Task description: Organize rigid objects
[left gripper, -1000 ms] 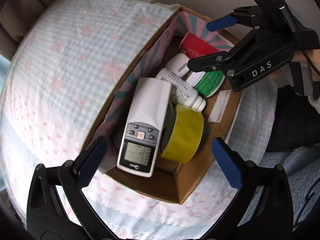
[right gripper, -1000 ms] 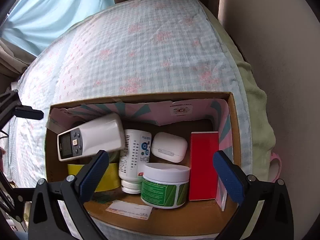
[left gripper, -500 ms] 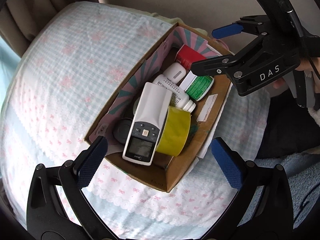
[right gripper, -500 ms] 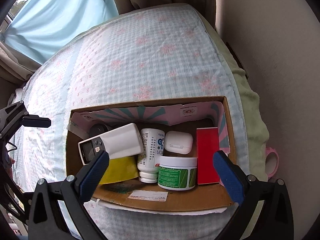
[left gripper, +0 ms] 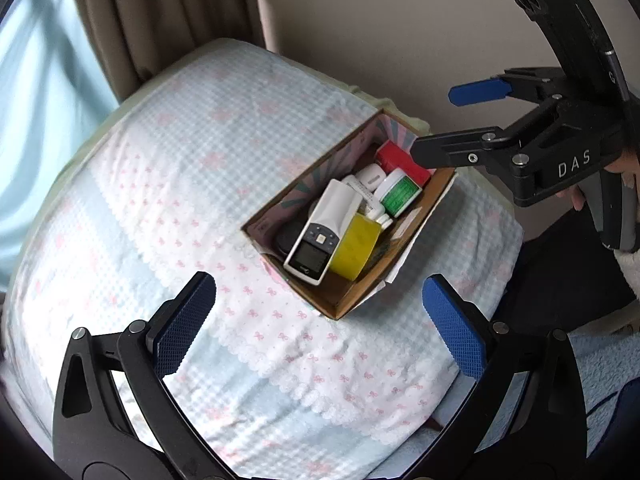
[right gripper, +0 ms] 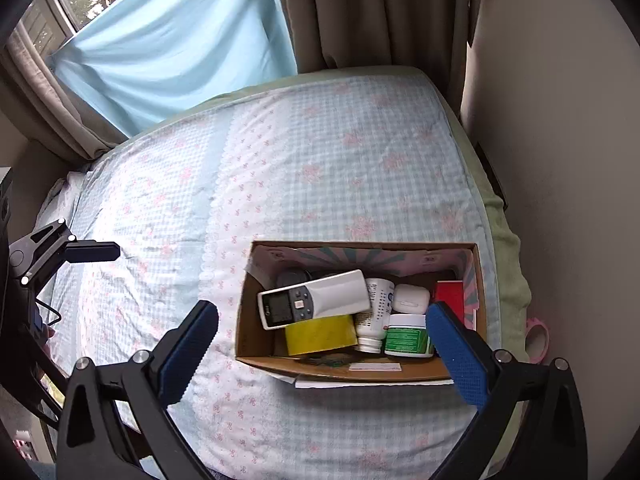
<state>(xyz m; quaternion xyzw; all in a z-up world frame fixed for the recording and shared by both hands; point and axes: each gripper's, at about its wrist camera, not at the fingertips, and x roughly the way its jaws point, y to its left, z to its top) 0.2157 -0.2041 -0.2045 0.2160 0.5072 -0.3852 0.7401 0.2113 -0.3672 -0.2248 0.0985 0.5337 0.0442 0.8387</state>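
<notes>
Overhead, both tools, left tool (left gripper: 318, 322) and right tool (right gripper: 322, 346), are hovering with fingers apart, holding nothing, above the filled cardboard box (right gripper: 340, 366) on the bed (right gripper: 320, 160).

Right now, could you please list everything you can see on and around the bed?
Open brown cardboard box: one, on the bed.
White remote control with a screen: one, topmost in box.
Yellow tape roll: one, under the remote.
White pill bottle: one, lying mid-box.
White earbud case: one, behind the jar.
Green-labelled white jar: one, near front wall.
Flat red box: one, at box end.
Blue-checked bedspread: one.
Brown curtains: behind.
Left gripper: open, empty.
Right gripper: open, empty.
</notes>
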